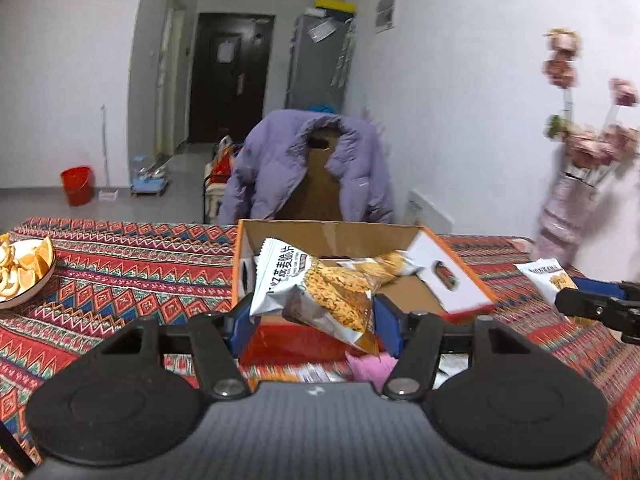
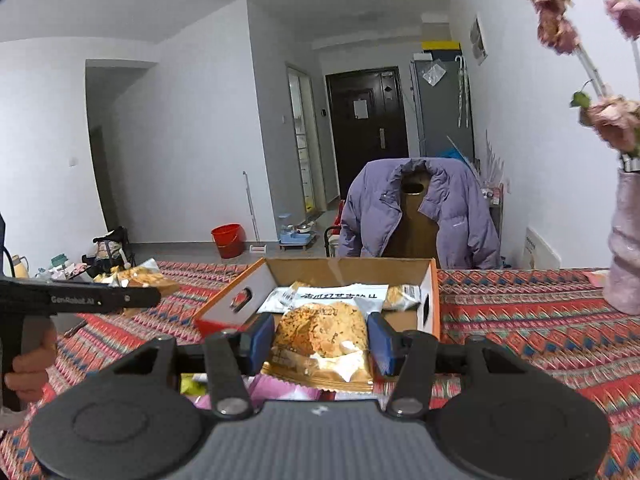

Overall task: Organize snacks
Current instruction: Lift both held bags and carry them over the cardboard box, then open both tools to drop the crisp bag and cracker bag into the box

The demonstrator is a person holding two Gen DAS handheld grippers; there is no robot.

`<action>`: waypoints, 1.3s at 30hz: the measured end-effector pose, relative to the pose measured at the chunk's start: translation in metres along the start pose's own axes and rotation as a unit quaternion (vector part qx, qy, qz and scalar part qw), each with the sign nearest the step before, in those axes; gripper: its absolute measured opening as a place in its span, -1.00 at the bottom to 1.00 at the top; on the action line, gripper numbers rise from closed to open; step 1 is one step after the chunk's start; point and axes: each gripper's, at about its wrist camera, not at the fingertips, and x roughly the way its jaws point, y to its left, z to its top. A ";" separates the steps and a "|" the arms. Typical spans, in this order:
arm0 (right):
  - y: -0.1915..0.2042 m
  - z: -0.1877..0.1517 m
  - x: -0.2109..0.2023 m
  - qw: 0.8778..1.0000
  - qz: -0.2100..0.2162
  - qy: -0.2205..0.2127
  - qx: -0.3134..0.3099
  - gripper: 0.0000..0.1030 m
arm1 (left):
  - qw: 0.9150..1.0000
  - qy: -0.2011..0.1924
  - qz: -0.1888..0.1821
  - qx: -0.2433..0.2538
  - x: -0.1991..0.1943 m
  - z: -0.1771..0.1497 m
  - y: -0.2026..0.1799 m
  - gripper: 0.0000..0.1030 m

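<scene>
In the left wrist view my left gripper (image 1: 314, 330) is shut on a white oat-crisp packet (image 1: 316, 292), which hangs tilted just in front of an open cardboard box with orange sides (image 1: 332, 236). Another packet (image 1: 384, 266) lies inside the box. At the right edge, my right gripper (image 1: 564, 292) holds a small packet (image 1: 548, 278). In the right wrist view my right gripper (image 2: 320, 344) is shut on a cookie packet (image 2: 320, 336), close before the box (image 2: 348, 268). Several packets (image 2: 340, 298) lie in it. The left gripper (image 2: 148, 288) with its packet (image 2: 140, 278) shows at the left.
A patterned cloth (image 1: 120, 280) covers the table. A plate of orange pieces (image 1: 24, 272) sits at the left, and a pink vase of dried flowers (image 2: 624, 264) stands at the right. Pink wrappers (image 1: 372, 364) lie below my left gripper. A chair draped with a purple jacket (image 1: 308, 168) stands behind the box.
</scene>
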 end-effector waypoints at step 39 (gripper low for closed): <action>-0.045 0.068 0.226 0.992 -0.004 0.123 0.007 0.51 | 0.996 0.087 0.012 0.006 0.207 0.077 0.039 0.51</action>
